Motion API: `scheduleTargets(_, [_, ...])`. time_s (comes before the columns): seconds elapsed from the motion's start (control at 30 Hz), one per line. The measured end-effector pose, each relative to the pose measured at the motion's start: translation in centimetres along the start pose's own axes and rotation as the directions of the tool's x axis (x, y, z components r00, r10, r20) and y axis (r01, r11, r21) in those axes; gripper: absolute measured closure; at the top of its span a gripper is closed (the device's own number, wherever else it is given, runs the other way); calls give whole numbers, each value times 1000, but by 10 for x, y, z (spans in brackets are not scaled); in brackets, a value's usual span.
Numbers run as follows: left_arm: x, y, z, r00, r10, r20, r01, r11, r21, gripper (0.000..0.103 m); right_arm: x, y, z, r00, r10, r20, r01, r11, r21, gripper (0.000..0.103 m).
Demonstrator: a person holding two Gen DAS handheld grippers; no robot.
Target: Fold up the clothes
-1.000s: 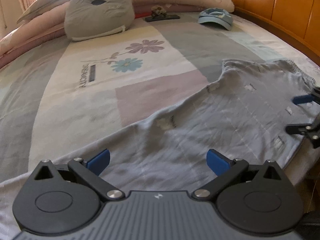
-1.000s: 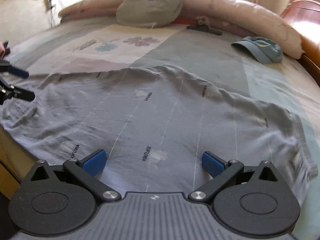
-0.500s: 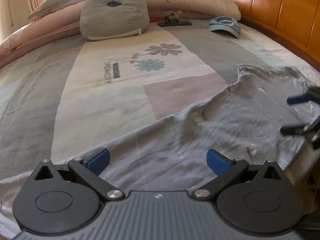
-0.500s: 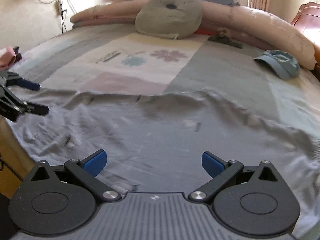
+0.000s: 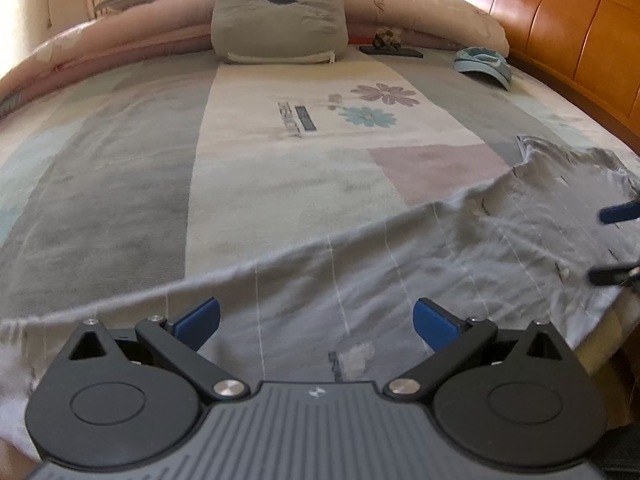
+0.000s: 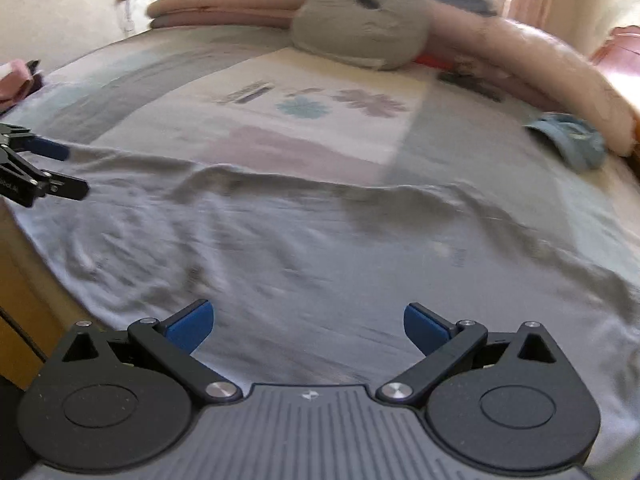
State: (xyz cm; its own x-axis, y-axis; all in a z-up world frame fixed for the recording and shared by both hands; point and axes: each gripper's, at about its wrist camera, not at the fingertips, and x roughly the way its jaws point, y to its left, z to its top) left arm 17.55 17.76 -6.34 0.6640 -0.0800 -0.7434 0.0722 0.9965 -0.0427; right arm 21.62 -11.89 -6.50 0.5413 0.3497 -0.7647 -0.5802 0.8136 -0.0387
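Observation:
A grey garment (image 5: 400, 280) with thin white lines lies spread along the near edge of the bed, reaching to the right; in the right wrist view the garment (image 6: 320, 248) fills the foreground, blurred. My left gripper (image 5: 316, 320) hovers open over its near part, nothing between the blue pads. My right gripper (image 6: 308, 322) is open above the cloth too. Each gripper shows in the other's view: the right gripper (image 5: 616, 244) at the far right edge, the left gripper (image 6: 60, 172) at the far left, both open.
The patchwork bedspread (image 5: 280, 160) with flower prints stretches ahead. A grey animal-face cushion (image 5: 280, 20) leans on rolled pink quilts (image 5: 120, 44) at the back. A blue cap (image 5: 484, 64) lies right, by the wooden headboard (image 5: 560, 20). A dark clip-like item (image 5: 390, 46) lies near the cushion.
Both grippers have pulled back toward the near bed edge and tilted up; the garment now takes up less of each view, with more bedspread showing. Both stay open.

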Motion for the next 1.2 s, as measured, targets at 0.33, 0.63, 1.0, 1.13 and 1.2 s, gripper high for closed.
scheduleTargets(0.33, [1,17,20,994,-99,48,102,993,-66,1,11,6,-3,1000,-6,-28,7,1000,22,0])
scheduleTargets(0.63, [12,34,28,992,-115,57,121,986,-117,1,11,11,-3,999,-22,-40,24,999,38,0])
scheduleTargets(1.0, [1,44,10,999,34,-23,-36,995,-92,1,35,13,77,1000,5,6,-6,985,172,0])
scheduleTargets(1.13, [5,46,4,997,62,-36,-65,993,-96,1,76,25,95,997,-77,-26,80,983,168,0])
scheduleTargets(1.2, [6,47,3,997,70,-30,-73,992,-100,1,93,30,97,992,-118,-39,123,979,163,0])
